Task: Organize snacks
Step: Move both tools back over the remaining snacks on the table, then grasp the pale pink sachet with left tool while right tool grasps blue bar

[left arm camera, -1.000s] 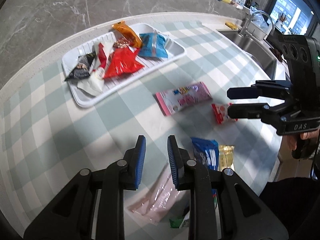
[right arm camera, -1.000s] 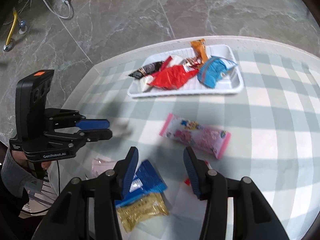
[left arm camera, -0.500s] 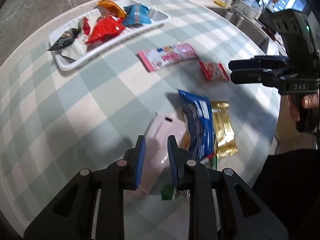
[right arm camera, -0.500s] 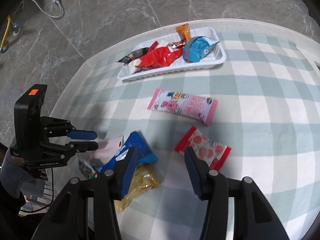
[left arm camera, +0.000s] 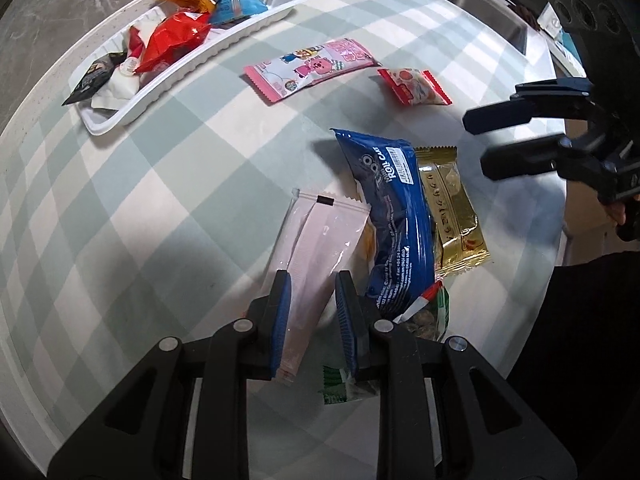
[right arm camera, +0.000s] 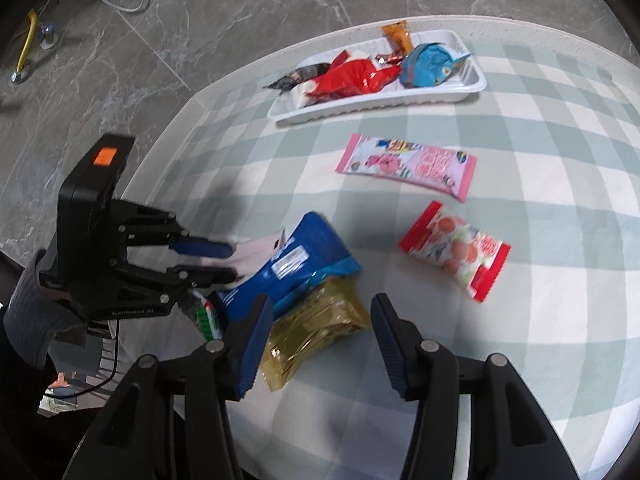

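Surface: checked cloth (left arm camera: pixel 132 200) on a round table, grey marble floor beyond.
Tray: white tray (left arm camera: pixel 256 30) at the far edge — several packets inside.
Loose snacks: pale pink packet (left arm camera: pixel 320 236), blue roll-cake packet (left arm camera: pixel 400 208), gold packet (left arm camera: pixel 452 208) overlapping nearby.
Left gripper (left arm camera: pixel 310 284): jaws narrow, straddling the pale pink packet's near end — contact unclear.
Right gripper (right arm camera: pixel 320 308): jaws apart, empty, above the gold packet.

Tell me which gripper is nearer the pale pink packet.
Left. The left gripper straddles the pale pink packet; the right gripper hovers over the gold packet beside it.
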{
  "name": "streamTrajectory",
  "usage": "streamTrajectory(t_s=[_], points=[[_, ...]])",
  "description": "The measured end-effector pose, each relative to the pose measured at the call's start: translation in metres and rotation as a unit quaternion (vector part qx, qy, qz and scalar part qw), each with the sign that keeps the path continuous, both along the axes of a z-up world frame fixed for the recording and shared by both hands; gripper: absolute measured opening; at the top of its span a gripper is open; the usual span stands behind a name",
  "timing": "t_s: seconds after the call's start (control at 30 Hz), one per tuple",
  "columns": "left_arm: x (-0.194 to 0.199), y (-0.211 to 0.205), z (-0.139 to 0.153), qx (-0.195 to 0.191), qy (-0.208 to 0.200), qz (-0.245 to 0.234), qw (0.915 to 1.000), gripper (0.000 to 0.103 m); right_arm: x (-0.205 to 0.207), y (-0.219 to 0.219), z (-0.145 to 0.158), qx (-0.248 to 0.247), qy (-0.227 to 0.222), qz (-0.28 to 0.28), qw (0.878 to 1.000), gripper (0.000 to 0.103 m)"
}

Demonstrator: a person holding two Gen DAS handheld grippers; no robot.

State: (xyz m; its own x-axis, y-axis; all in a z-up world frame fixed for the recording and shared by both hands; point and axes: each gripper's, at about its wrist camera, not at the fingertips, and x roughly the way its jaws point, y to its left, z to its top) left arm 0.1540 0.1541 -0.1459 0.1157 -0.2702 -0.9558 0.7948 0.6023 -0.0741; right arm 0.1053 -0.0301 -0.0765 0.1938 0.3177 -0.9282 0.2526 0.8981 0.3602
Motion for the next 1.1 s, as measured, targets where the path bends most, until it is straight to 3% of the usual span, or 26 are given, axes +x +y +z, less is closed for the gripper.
streamTrajectory(t_s=[0.27, 0.63, 0.77, 0.93, 1.1], points=[[-0.001, -0.006, -0.002, 0.016, -0.015, -0.025, 0.9994, 0.023, -0.005, 0.017, -0.01, 0.013, 0.023, 0.007, 1.0, 0.055], [-0.003, 0.0, -0.006, 0.025, -0.019, -0.031, 0.999, 0.029, 0.008, 0.041, -0.016, 0.046, 0.022, 0.012, 0.999, 0.055], [-0.001, 0.002, -0.013, 0.044, -0.013, -0.03, 0.9985, 0.044, 0.018, 0.047, -0.027, 0.061, 0.033, 0.002, 0.998, 0.055], [0.0, 0.004, -0.014, 0.035, -0.009, -0.033, 0.9988, 0.044, 0.026, 0.048, -0.042, 0.07, 0.057, -0.021, 0.996, 0.055], [0.005, 0.006, -0.013, 0.026, -0.003, -0.036, 0.999, 0.044, 0.031, 0.047, -0.048, 0.068, 0.065, -0.031, 0.995, 0.048]])
